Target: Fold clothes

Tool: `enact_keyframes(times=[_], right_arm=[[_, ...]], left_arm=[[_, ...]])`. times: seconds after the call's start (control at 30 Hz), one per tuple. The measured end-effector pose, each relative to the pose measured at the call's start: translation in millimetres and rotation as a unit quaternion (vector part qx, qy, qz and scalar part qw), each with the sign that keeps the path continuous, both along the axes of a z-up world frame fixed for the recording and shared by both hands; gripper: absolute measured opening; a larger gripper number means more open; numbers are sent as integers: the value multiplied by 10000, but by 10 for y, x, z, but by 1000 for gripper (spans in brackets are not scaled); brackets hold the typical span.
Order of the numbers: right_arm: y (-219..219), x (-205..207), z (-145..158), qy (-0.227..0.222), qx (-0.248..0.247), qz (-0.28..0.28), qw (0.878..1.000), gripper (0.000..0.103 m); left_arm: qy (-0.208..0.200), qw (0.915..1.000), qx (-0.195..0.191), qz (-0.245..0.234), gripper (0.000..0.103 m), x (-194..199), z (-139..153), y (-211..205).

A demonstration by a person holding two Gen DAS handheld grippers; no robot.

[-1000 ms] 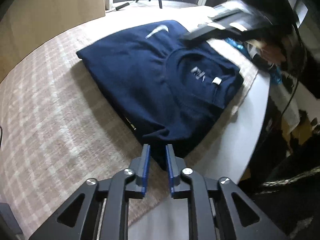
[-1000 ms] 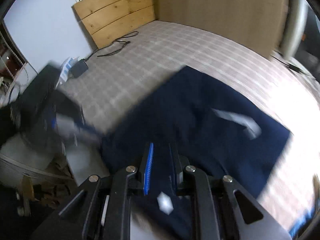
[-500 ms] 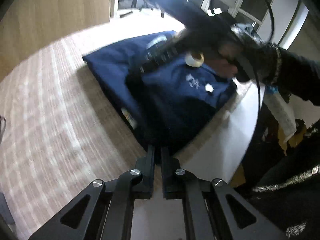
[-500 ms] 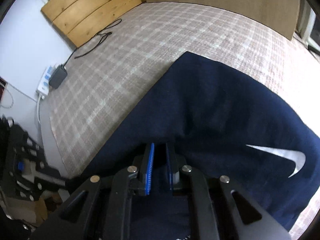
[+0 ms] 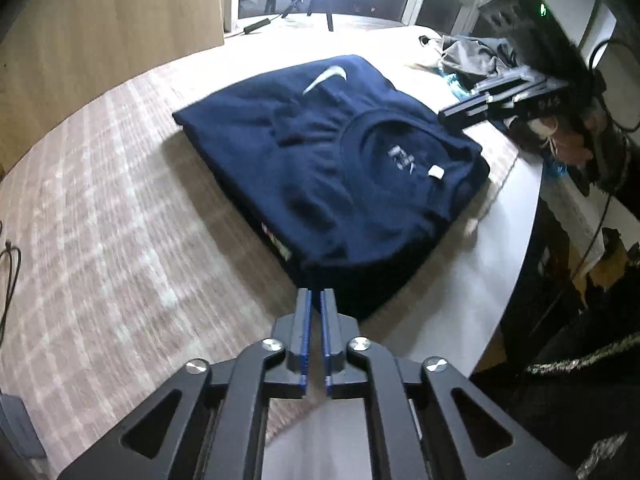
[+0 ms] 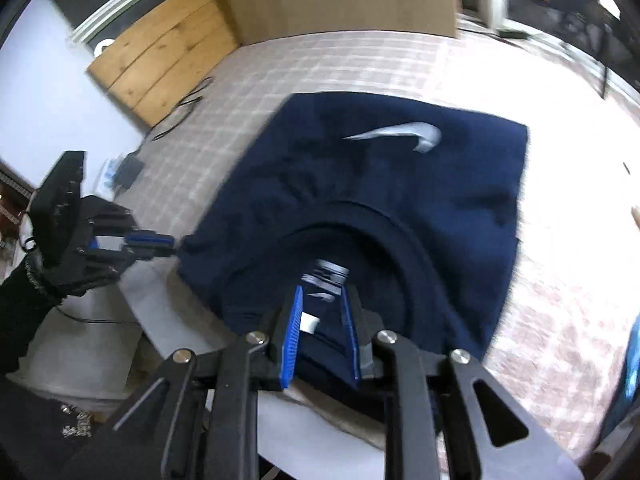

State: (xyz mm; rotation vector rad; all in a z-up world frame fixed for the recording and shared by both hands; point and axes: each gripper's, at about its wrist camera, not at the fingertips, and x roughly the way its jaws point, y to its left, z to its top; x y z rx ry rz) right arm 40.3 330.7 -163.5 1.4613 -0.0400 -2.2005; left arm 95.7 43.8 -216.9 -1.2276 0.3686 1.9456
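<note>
Sweatshirt (image 5: 332,168), navy, lay folded at frame centre on the checked cloth (image 5: 100,240) covering the table (image 5: 480,288). Left gripper (image 5: 316,300) jaws nearly closed, empty; right gripper (image 6: 322,312) jaws parted, empty, over the collar.

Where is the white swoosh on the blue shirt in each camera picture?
Left wrist view: the white swoosh sits upper middle, on the far part of the navy sweatshirt.
Right wrist view: the swoosh sits above and right of middle, beyond the collar.
Shared landmark: the small white neck tag inside the collar, on the near side from the swoosh.
</note>
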Motion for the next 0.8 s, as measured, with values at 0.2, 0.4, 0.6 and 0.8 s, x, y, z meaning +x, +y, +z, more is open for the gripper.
enact_keyframes(times=[0.2,0.4,0.6,0.8], right_arm=[[-880,-554,-177,147,181,616,9978,20],[-1207,-820,-386,56,584,817,9949,20],[-1230,-825,-413,-12,629,881,9941,20],[-1249,-818,-399,-7,635,943,9935,20]], left_arm=[[-26,9998,98,151,10,-15,-114,50],[3,9994,334,49,4,7,-136,73],[87,9992,381,59,6,20,-71,27],[152,9995,231,-176,13,-1,-84,145]])
